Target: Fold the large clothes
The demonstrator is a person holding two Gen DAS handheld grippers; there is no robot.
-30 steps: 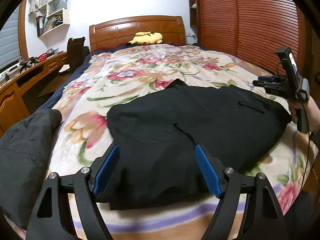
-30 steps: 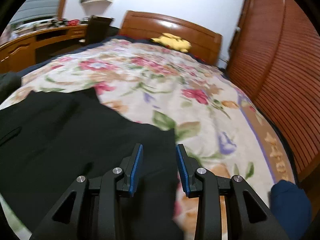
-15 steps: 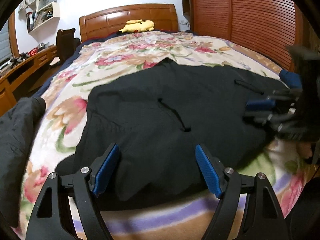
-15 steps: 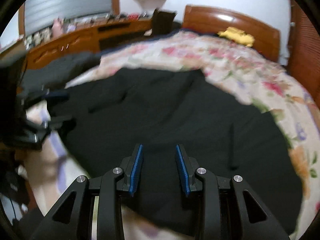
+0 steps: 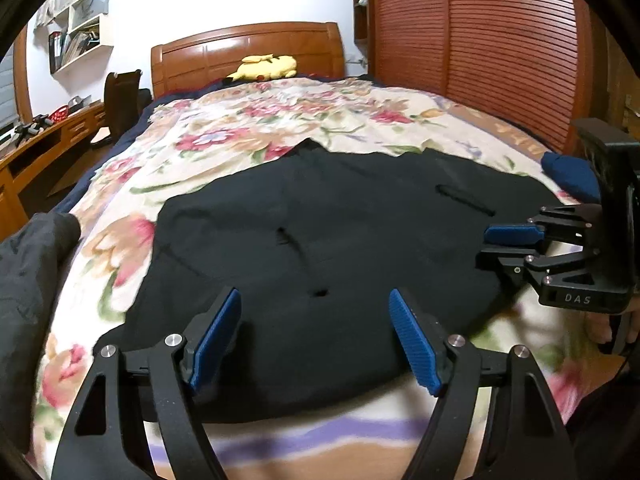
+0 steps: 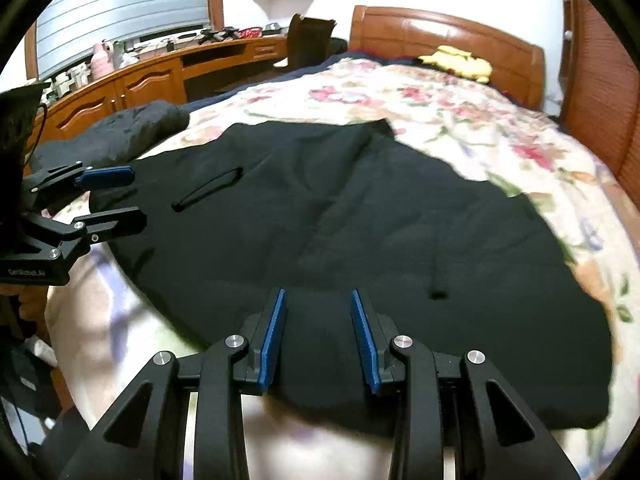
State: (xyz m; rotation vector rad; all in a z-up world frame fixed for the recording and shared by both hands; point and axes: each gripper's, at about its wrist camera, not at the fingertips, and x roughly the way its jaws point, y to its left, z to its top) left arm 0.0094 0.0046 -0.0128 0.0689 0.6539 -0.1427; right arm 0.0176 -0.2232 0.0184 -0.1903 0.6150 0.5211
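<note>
A large black garment (image 5: 340,240) lies spread on the floral bedspread (image 5: 280,128); it also shows in the right wrist view (image 6: 380,220). My left gripper (image 5: 314,320) is wide open and empty, just over the garment's near edge. My right gripper (image 6: 318,320) is open and empty, over the garment's right-hand edge. In the left wrist view the right gripper (image 5: 496,246) comes in from the right, jaws apart, at the garment's side. In the right wrist view the left gripper (image 6: 120,196) shows at the left, jaws apart.
A second dark garment (image 5: 24,280) is heaped at the bed's left side. A blue item (image 5: 572,172) lies at the right edge. A yellow plush (image 5: 266,66) sits by the headboard. A wooden desk (image 6: 140,80) runs along the left, a slatted wardrobe (image 5: 480,40) on the right.
The right gripper swung from facing the bed's right side to facing left across the garment and came down to its edge. The left gripper moved slightly closer to the near edge.
</note>
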